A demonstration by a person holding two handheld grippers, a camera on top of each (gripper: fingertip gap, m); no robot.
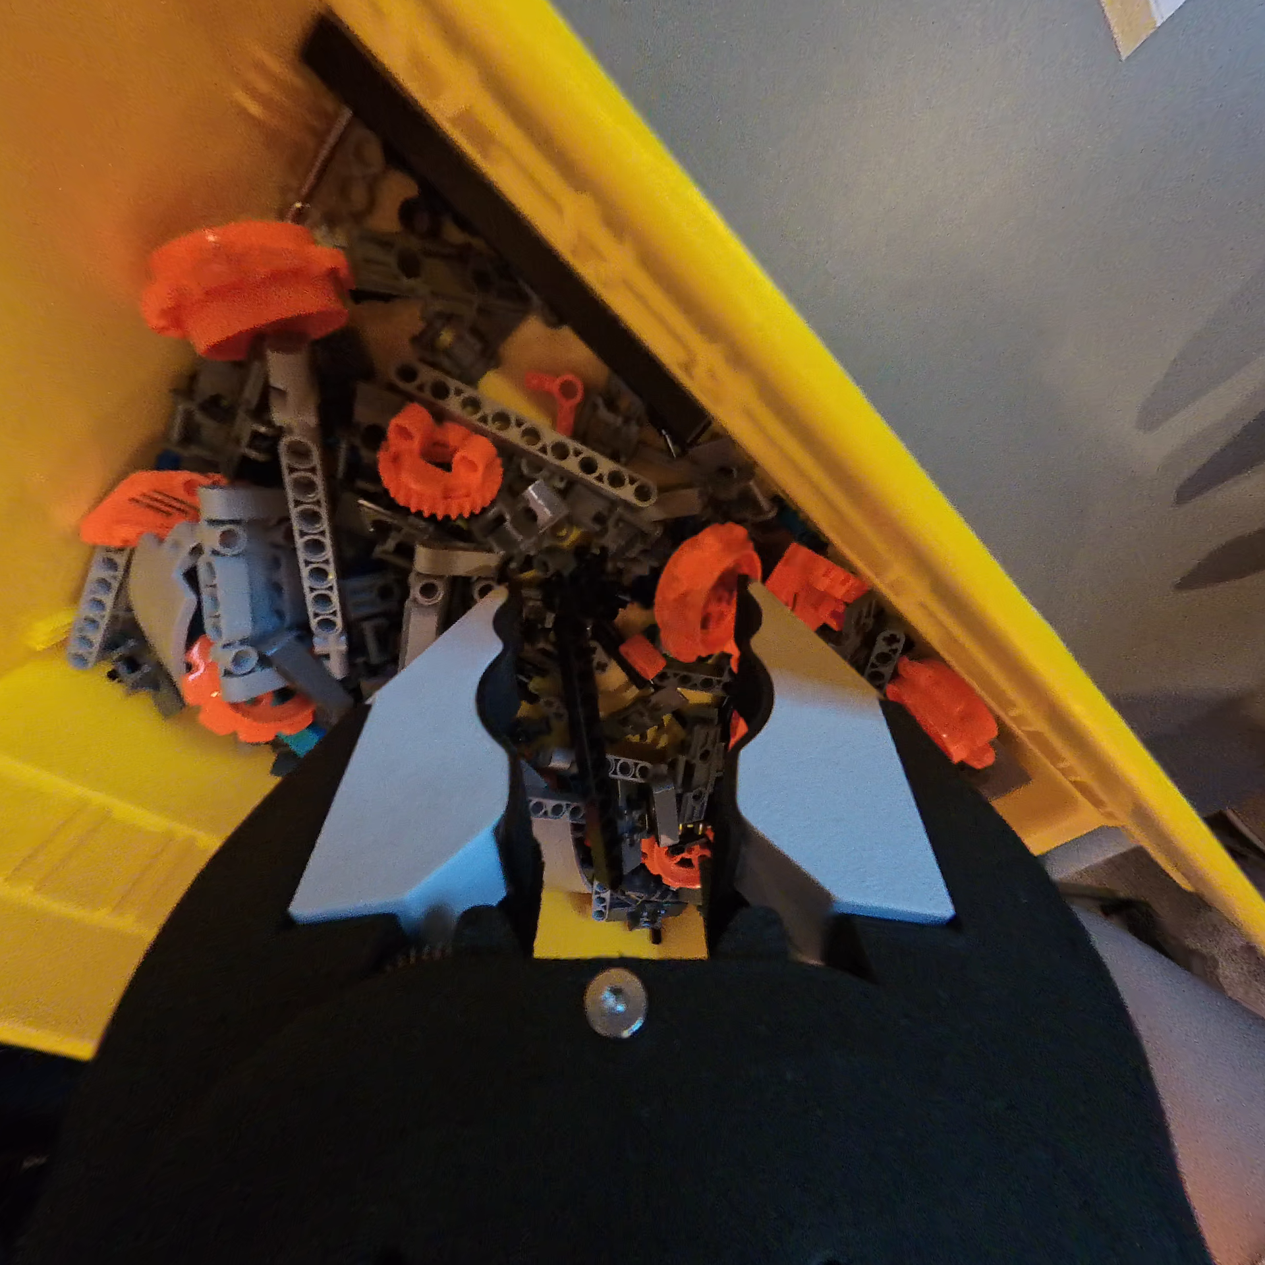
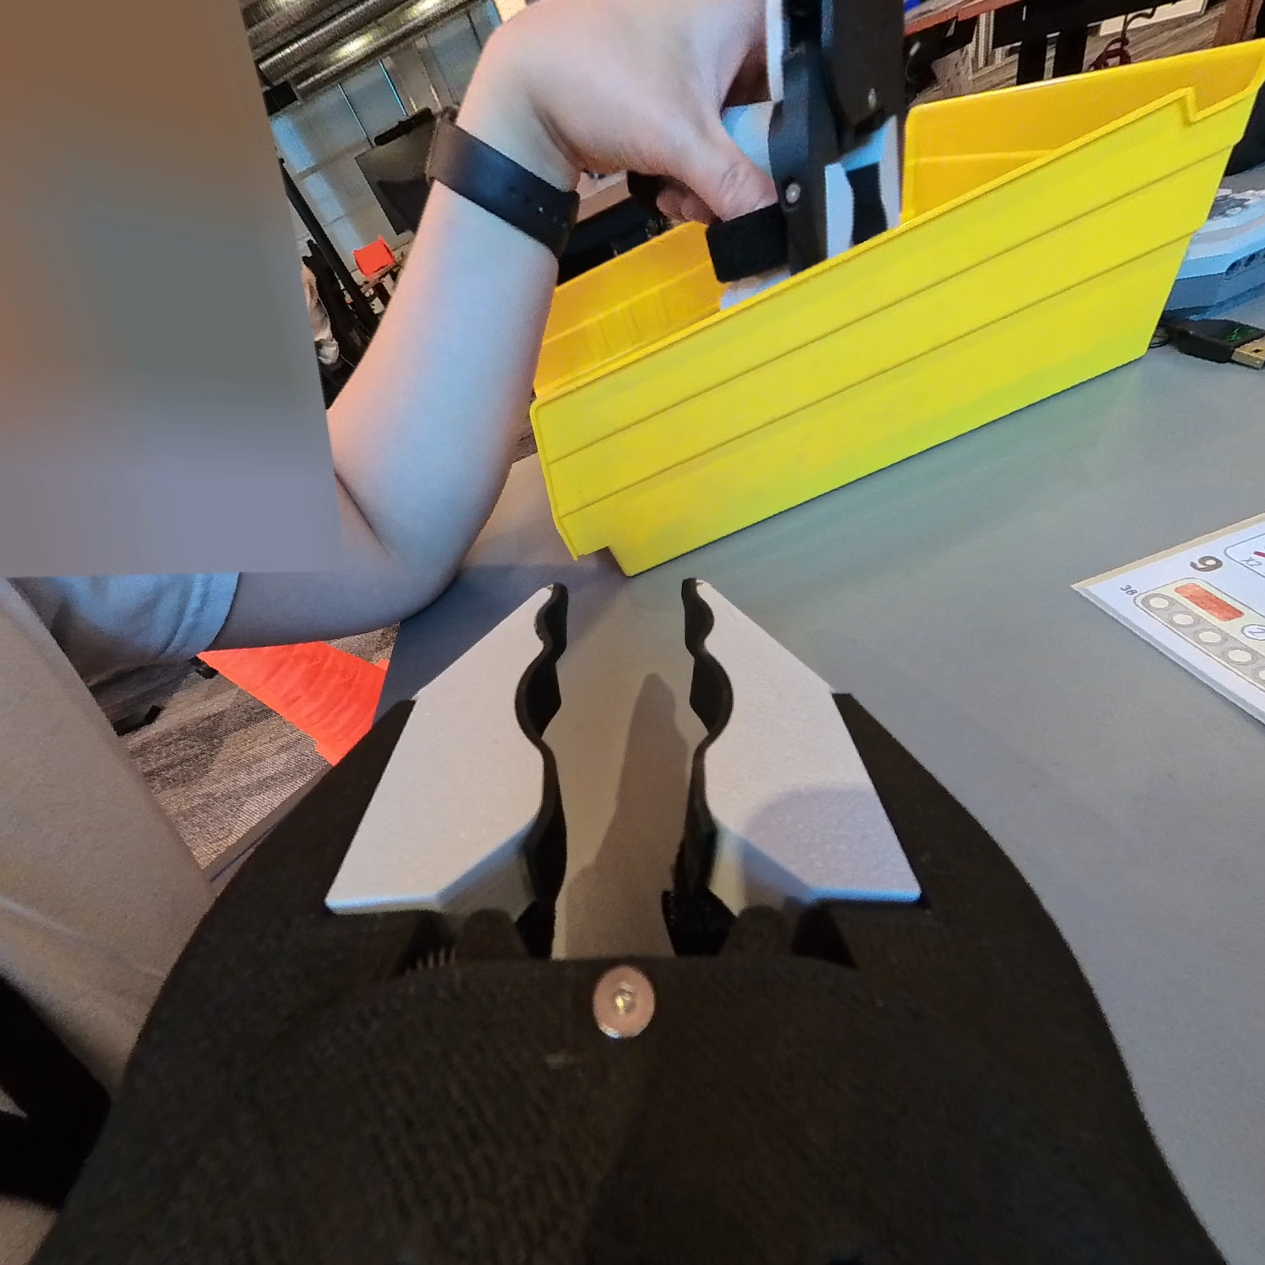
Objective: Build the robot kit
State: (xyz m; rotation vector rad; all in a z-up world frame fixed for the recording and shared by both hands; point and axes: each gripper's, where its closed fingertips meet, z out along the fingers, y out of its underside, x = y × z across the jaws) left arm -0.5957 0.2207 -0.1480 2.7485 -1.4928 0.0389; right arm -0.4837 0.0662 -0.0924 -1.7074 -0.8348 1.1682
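My left gripper (image 1: 626, 595) is open and reaches down into a yellow bin (image 1: 684, 287) full of small grey, black and orange building parts. A long black toothed part (image 1: 582, 698) lies between its jaws, not gripped. An orange wheel (image 1: 705, 592) sits against the right fingertip. An orange gear (image 1: 438, 458) and a long grey holed beam (image 1: 527, 431) lie just beyond. My right gripper (image 2: 623, 589) is open and empty, low over the grey table (image 2: 924, 719) in front of the bin (image 2: 855, 404). The left gripper in a hand (image 2: 636, 103) shows there, dipping into the bin.
A printed instruction sheet (image 2: 1191, 616) lies on the table at the right. A grey device (image 2: 1225, 274) and a dark plug (image 2: 1218, 342) lie behind the bin. A person's forearm (image 2: 438, 383) rests at the table's left edge. An orange hub (image 1: 246, 287) sits deep in the bin. From my left tips it is roughly 4 centimetres to the orange gear (image 1: 438, 458); from my right, 25 centimetres.
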